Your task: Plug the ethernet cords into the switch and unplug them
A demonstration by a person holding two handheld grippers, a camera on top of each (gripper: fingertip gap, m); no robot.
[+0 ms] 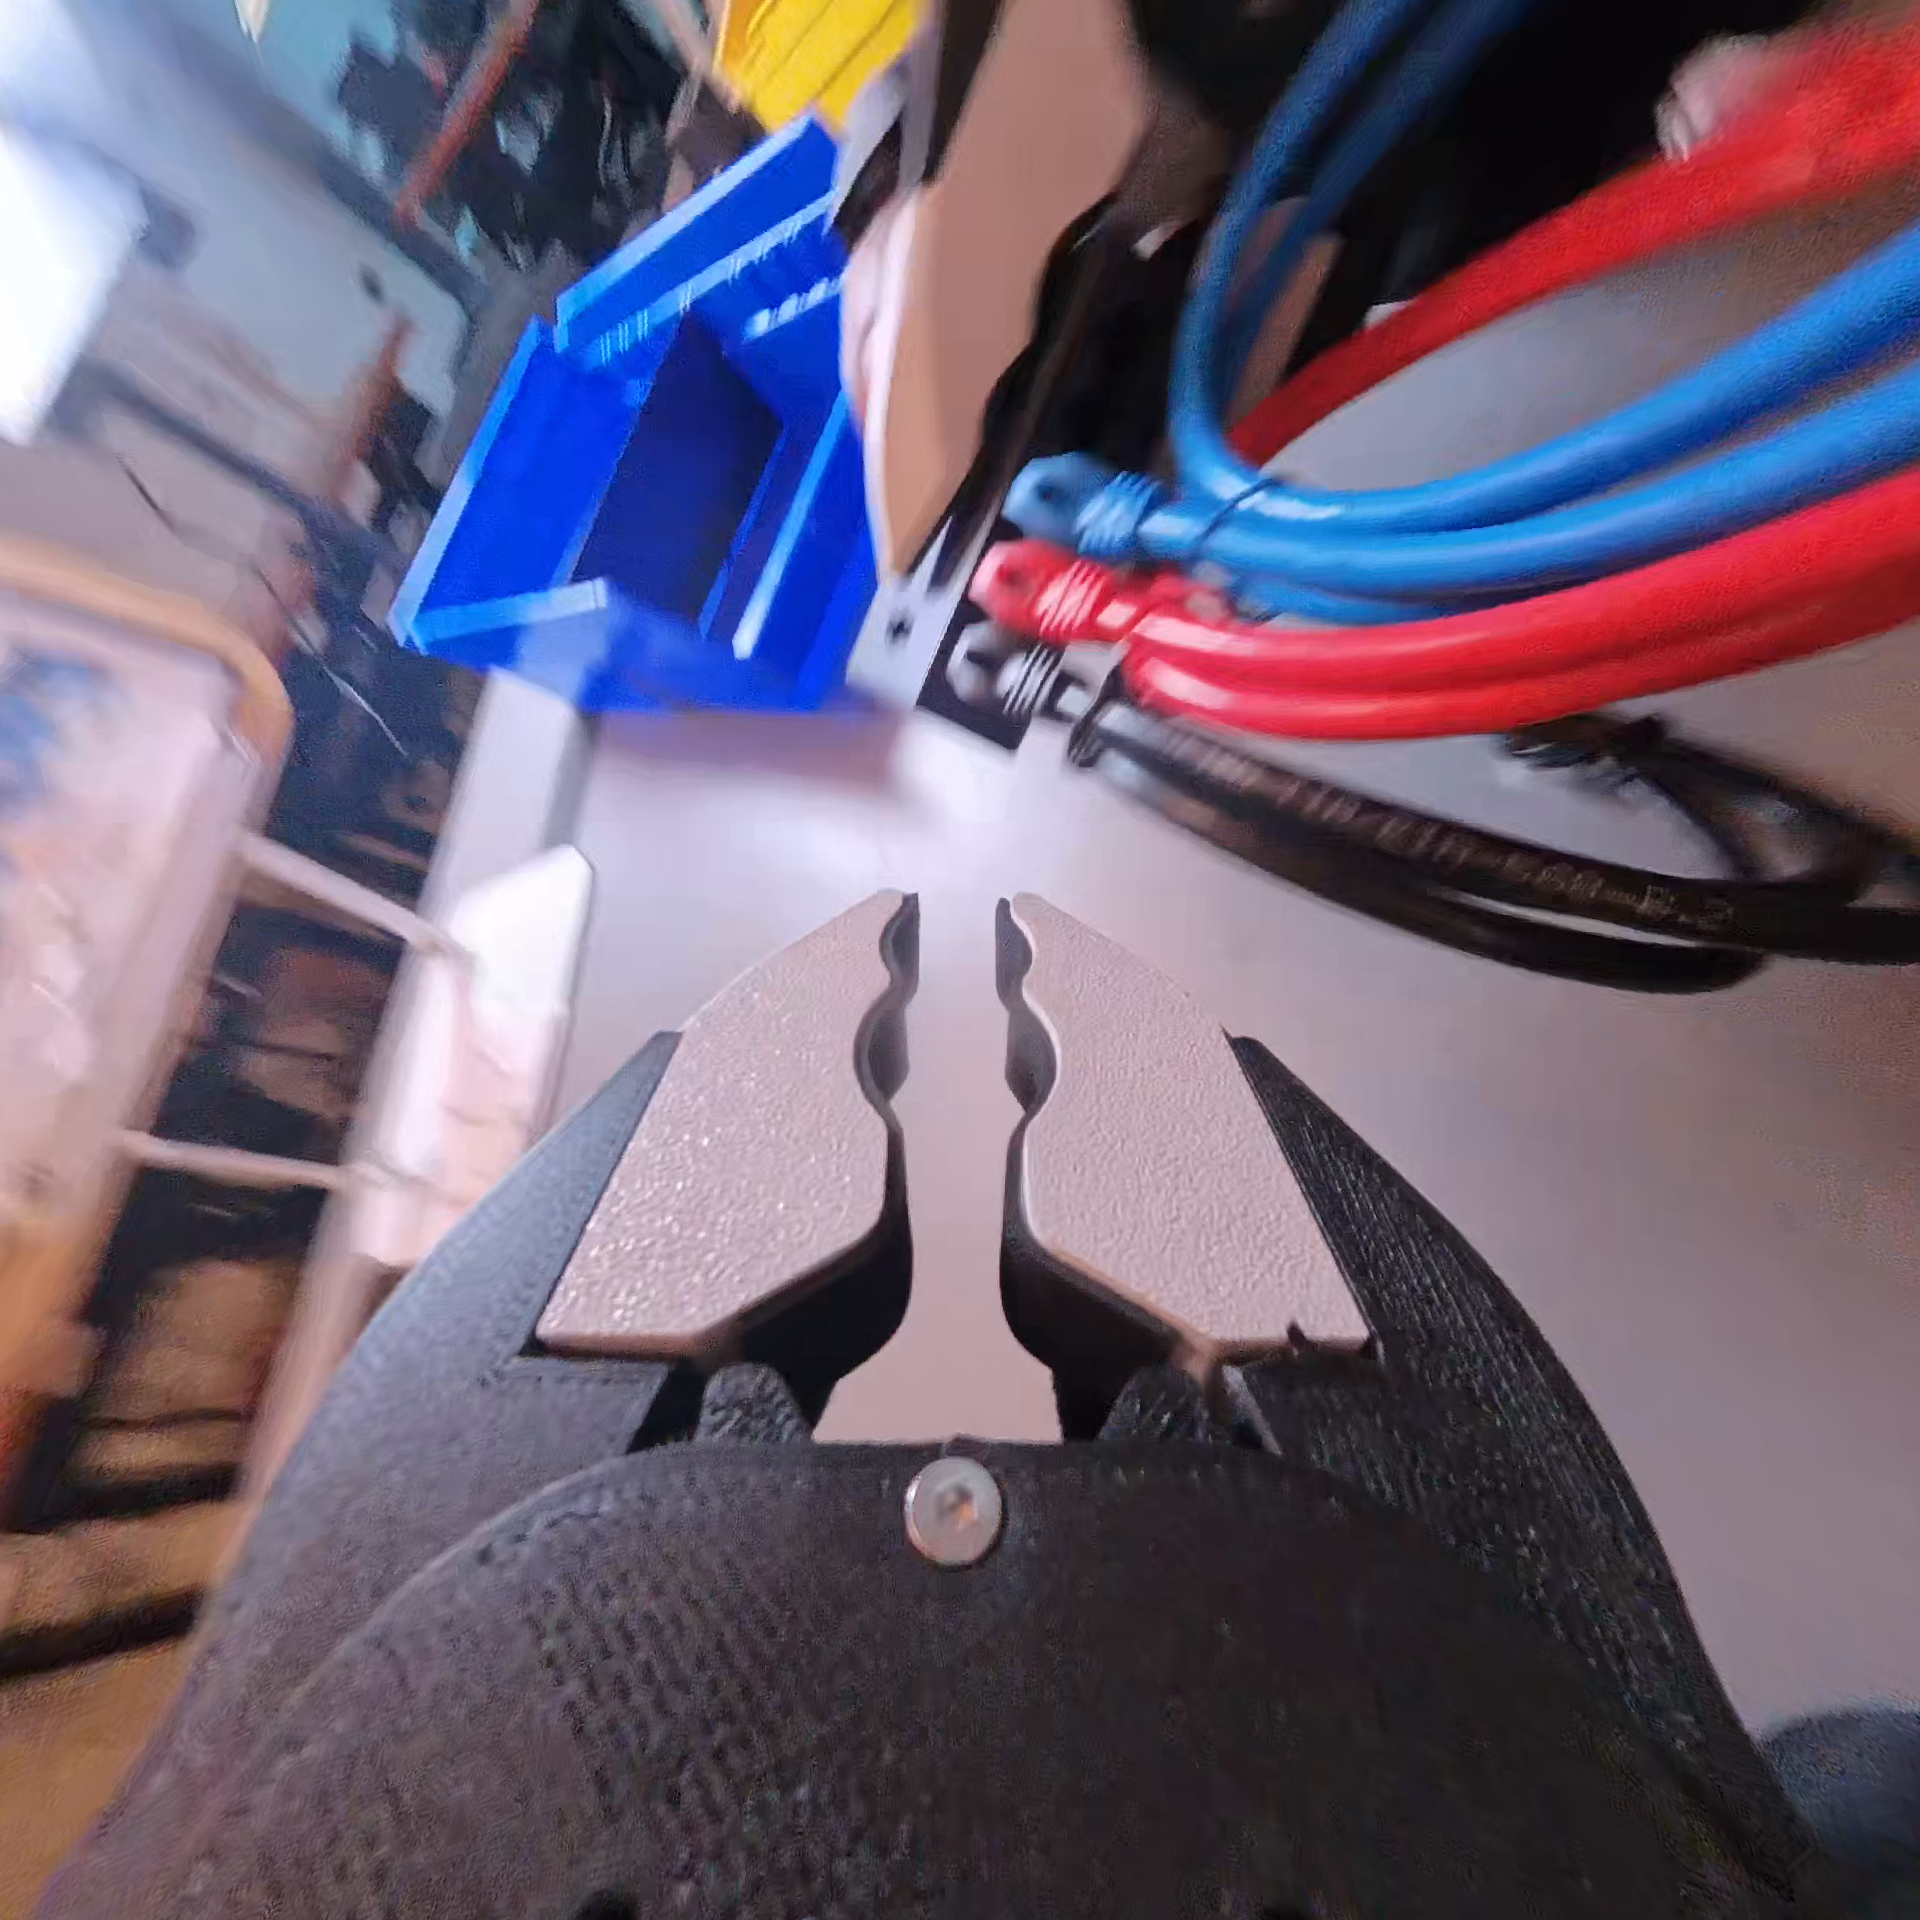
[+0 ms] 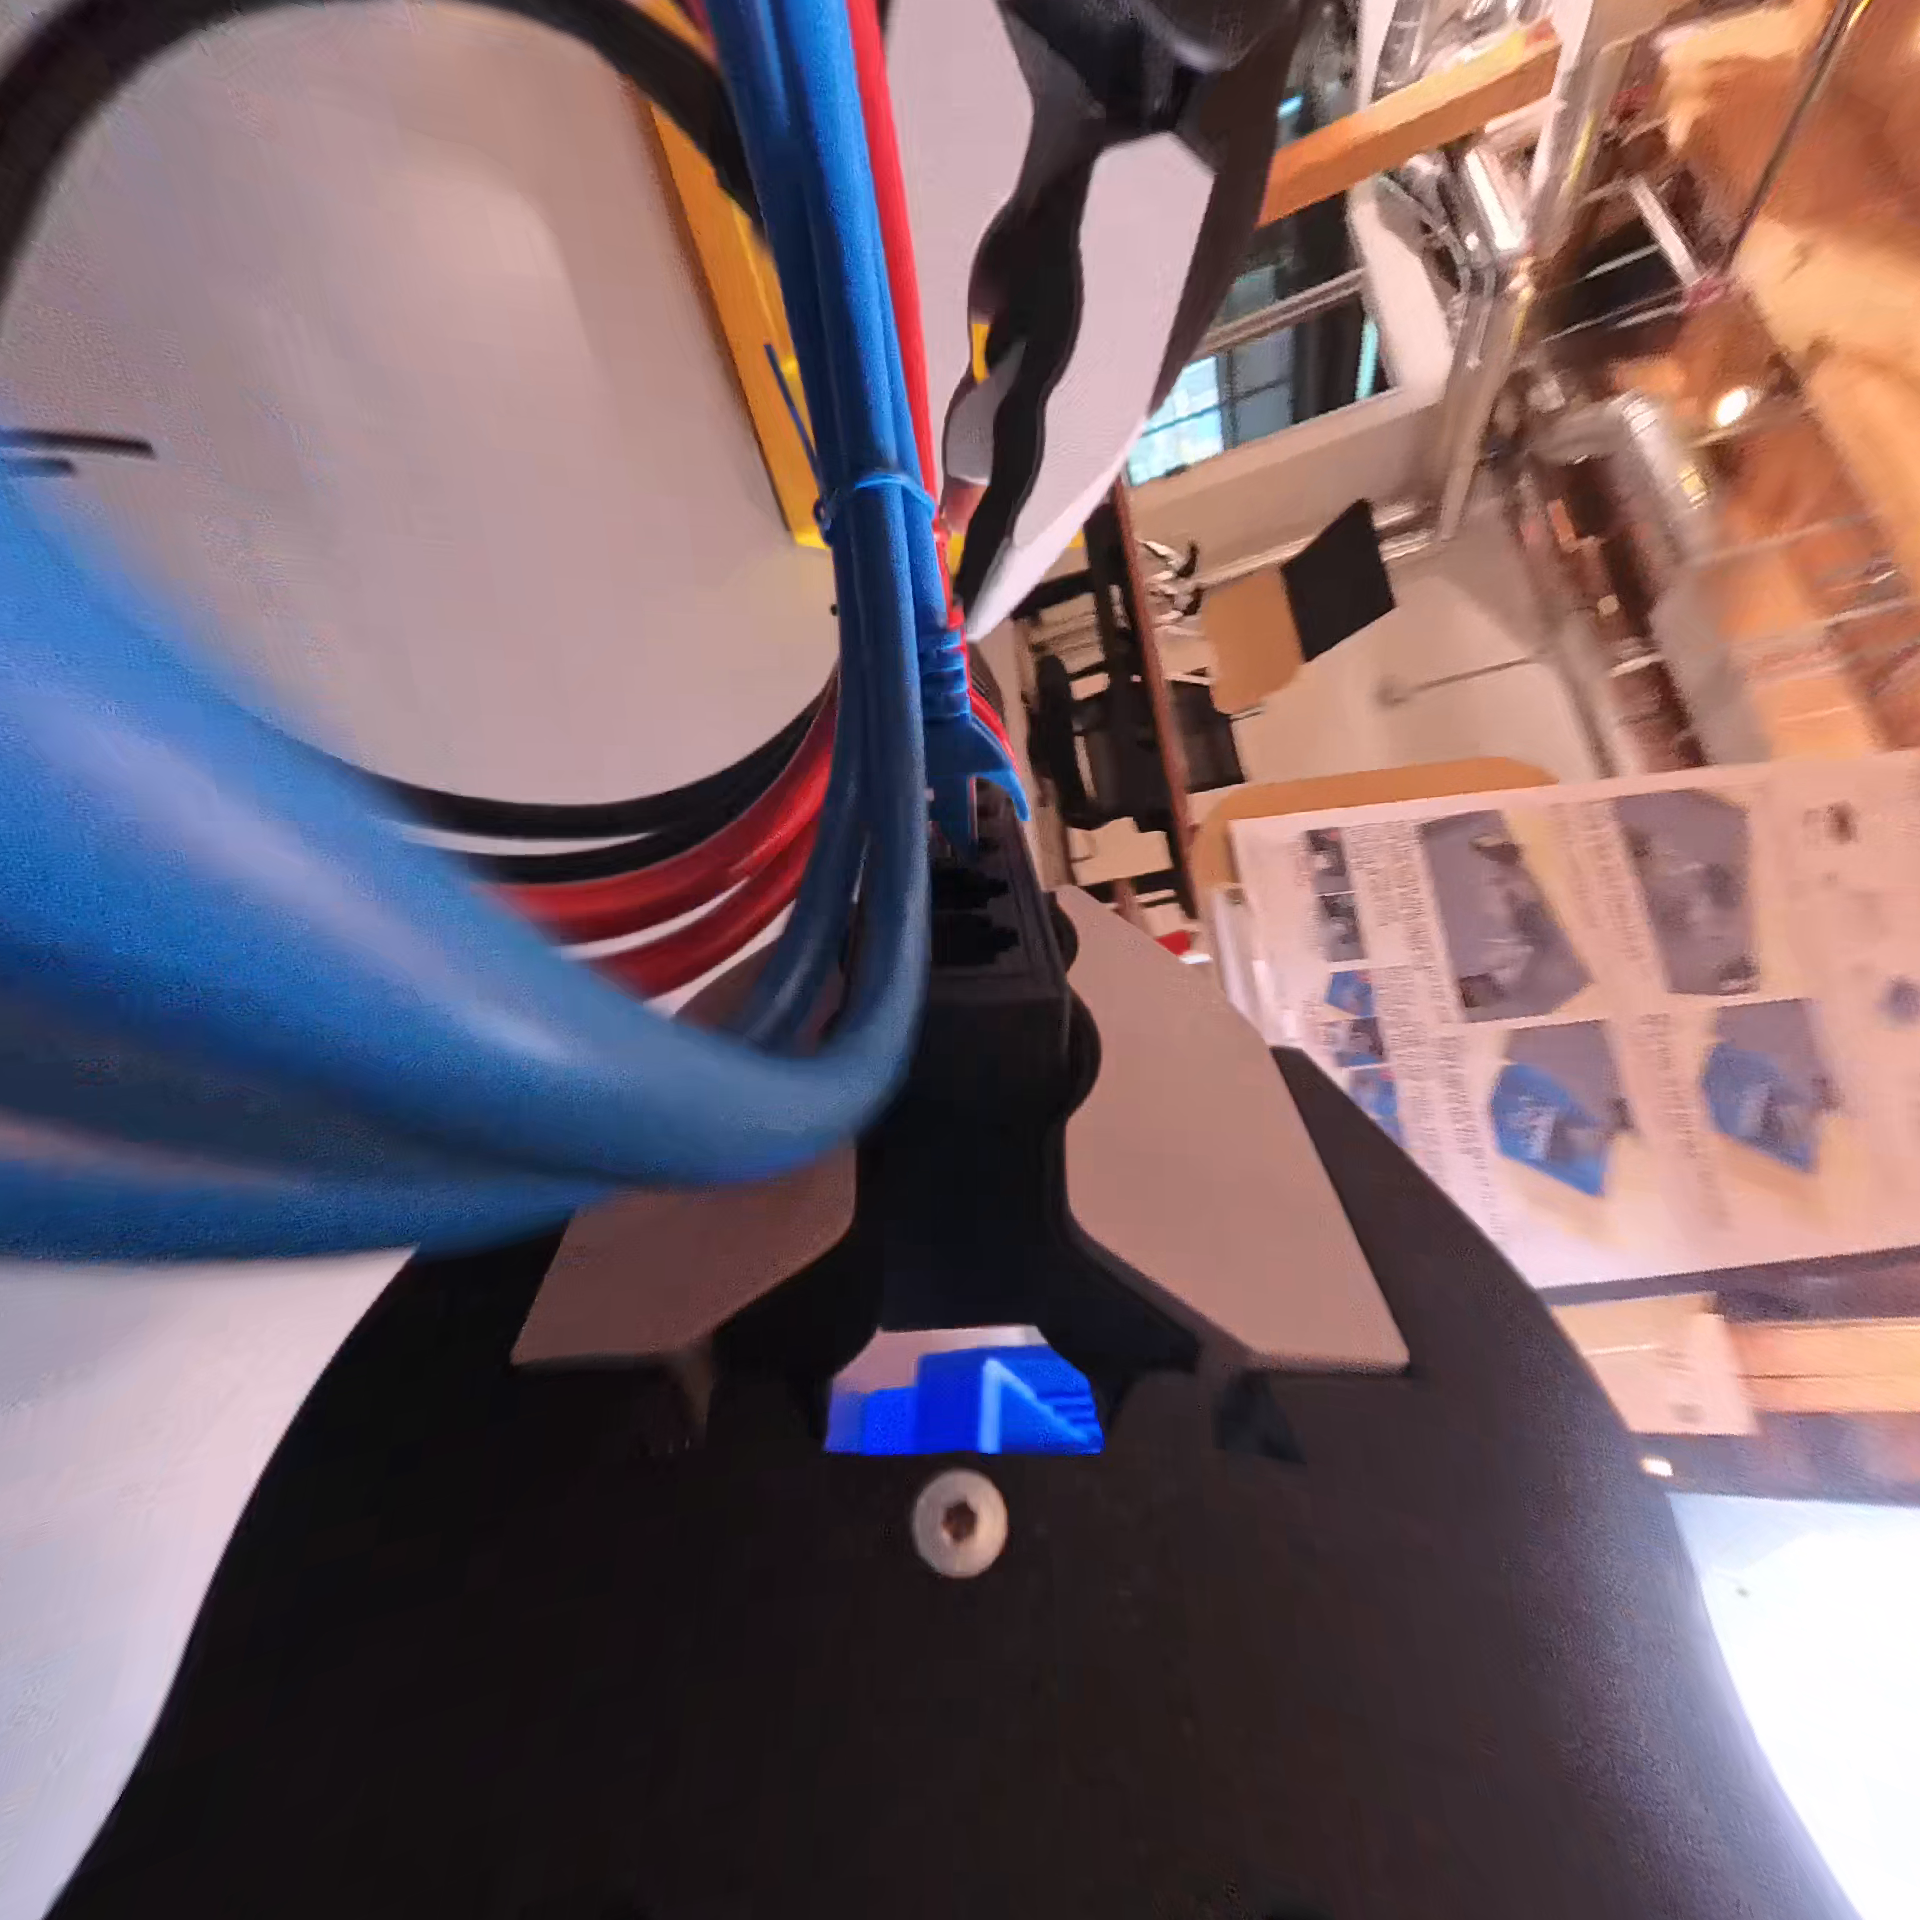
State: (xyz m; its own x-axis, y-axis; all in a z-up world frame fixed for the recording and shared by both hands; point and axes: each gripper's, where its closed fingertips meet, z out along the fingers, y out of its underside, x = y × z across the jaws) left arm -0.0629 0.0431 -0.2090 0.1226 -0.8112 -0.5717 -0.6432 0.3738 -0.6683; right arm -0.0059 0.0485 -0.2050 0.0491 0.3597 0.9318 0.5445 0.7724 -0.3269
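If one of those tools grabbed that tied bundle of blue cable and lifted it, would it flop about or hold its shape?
Probably springy rather than limp: the blue ethernet cable holds smooth loops with no kinks. A thin tie binds the strands, so they would likely lift as one bundle. Its plug looks seated in the black switch, so a pull might drag that along.

Bright daylight, heavy motion blur, wide-angle edge distortion, glare lower right, right view

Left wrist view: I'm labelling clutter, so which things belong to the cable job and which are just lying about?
Job:
blue ethernet cords
red ethernet cords
switch, clamped in the right hand-held gripper
left hand-held gripper, slightly open, empty

Lying about:
blue bin
black cable
yellow object
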